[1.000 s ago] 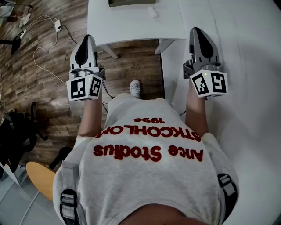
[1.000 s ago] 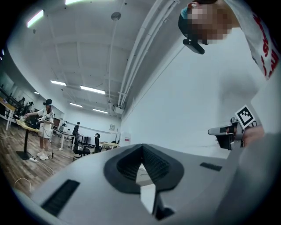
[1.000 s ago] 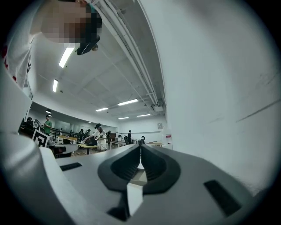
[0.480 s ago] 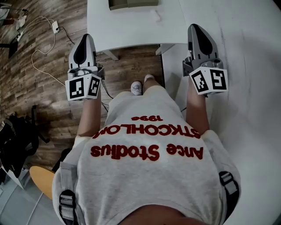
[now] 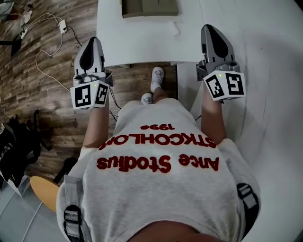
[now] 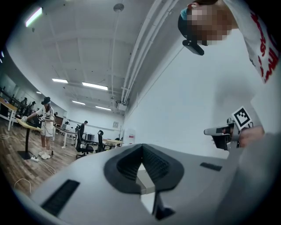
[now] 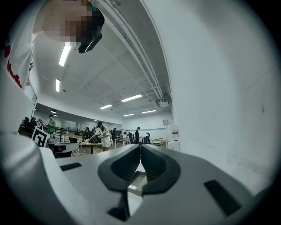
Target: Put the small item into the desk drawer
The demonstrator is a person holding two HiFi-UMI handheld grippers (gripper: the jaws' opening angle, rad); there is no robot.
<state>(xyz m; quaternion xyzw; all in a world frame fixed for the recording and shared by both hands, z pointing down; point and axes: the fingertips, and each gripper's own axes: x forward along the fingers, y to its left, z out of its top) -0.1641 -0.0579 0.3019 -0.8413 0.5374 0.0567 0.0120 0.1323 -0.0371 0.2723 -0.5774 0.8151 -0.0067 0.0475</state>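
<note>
A white desk (image 5: 142,42) stands ahead of me at the top of the head view. On it lies an olive flat box (image 5: 149,7), and a faint small white thing (image 5: 176,30) sits near the desk's right part. My left gripper (image 5: 93,40) hovers over the desk's front left edge, shut and empty (image 6: 141,147). My right gripper (image 5: 211,28) is held at the desk's right end by the wall, also shut with nothing in it (image 7: 140,147). No drawer front shows. Both grippers point roughly level.
A white wall (image 5: 274,94) runs along my right. Wooden floor with cables and a power strip (image 5: 61,26) lies at the left, with a dark chair (image 5: 19,146) and an orange seat (image 5: 45,191) behind. The person's shoes (image 5: 157,73) are under the desk edge. Other people work at far tables.
The desk and the olive box have slid nearer in the head view as the person stepped forward. Both grippers travelled with the step and stayed shut.
</note>
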